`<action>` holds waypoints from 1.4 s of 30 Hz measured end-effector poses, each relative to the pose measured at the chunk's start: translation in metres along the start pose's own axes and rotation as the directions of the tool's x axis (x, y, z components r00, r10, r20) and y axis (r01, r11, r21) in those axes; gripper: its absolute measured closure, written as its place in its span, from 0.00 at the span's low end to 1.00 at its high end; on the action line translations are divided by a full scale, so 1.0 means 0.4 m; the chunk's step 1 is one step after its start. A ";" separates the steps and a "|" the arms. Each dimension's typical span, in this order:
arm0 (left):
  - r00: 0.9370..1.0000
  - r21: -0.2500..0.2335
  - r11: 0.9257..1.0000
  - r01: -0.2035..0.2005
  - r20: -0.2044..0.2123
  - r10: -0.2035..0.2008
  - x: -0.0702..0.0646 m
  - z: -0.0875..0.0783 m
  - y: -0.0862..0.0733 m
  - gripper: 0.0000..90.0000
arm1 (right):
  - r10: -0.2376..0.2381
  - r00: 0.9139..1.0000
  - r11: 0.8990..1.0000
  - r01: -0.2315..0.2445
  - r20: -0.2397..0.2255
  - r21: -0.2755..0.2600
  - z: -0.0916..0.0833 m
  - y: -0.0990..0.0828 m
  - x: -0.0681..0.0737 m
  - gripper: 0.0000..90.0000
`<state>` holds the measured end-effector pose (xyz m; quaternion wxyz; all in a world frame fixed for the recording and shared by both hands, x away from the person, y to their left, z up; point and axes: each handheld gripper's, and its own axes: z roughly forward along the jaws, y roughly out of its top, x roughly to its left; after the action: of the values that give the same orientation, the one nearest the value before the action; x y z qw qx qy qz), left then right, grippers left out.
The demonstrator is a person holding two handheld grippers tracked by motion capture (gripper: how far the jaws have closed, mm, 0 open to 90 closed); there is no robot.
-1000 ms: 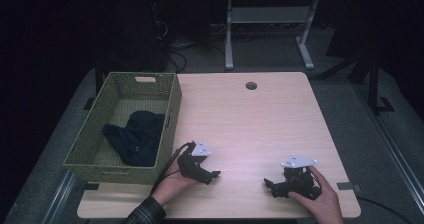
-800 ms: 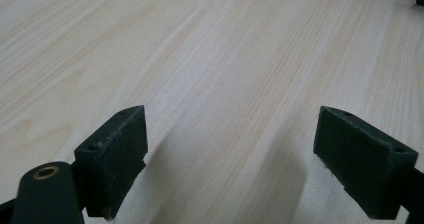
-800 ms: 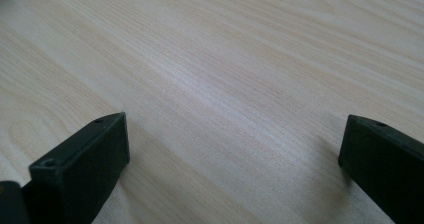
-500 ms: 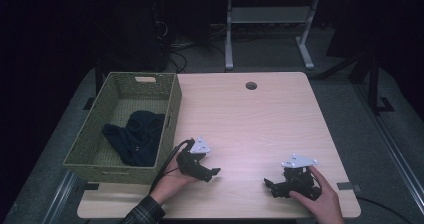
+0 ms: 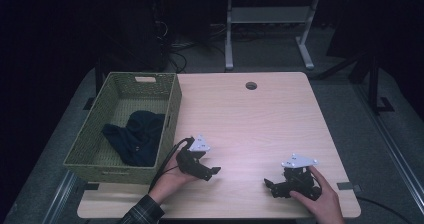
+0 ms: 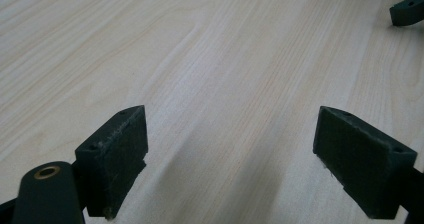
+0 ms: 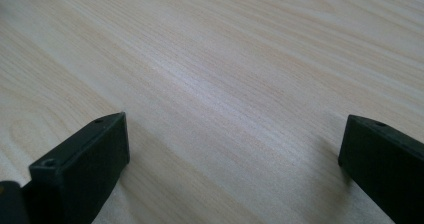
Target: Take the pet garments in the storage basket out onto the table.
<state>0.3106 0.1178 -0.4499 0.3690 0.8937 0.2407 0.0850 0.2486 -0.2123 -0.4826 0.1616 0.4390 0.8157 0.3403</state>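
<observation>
Down near the front edge of the table [image 5: 240, 114], both grippers rest with jaws spread wide and nothing between them. Just beside the green wicker basket [image 5: 172, 104] sits the left gripper [image 5: 212, 170]; the right gripper [image 5: 270, 185] lies well apart from the basket. Inside the basket lies a dark cloth [image 5: 135, 136], possibly a garment, touched by neither gripper.
</observation>
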 end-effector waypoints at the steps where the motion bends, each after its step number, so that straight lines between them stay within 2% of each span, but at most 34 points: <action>1: 1.000 0.001 1.000 -0.001 0.000 0.001 0.001 -0.001 0.001 0.15 | 0.000 1.000 1.000 0.000 0.000 0.000 0.000 0.000 0.000 0.00; 17: 1.000 -0.014 1.000 0.011 0.015 -0.011 0.003 -0.016 0.014 0.15 | -0.002 1.000 1.000 0.002 -0.001 0.000 0.000 0.000 0.000 0.00; 32: 1.000 -0.012 1.000 0.008 0.025 -0.008 0.002 -0.037 0.037 0.16 | -0.002 1.000 1.000 0.002 -0.001 0.000 0.000 0.000 0.000 0.00; 34: 1.000 -0.004 1.000 -0.005 0.025 0.005 0.002 -0.041 0.040 0.16 | -0.002 1.000 1.000 0.002 -0.001 0.000 0.000 0.000 0.000 0.00; 42: 1.000 -0.011 1.000 0.006 0.026 -0.005 0.002 -0.052 0.052 0.16 | -0.002 1.000 1.000 0.002 -0.001 0.000 0.000 0.000 0.000 0.00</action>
<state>0.3119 0.1184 -0.4206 0.3770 0.8921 0.2379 0.0736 0.2486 -0.2124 -0.4827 0.1617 0.4381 0.8161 0.3405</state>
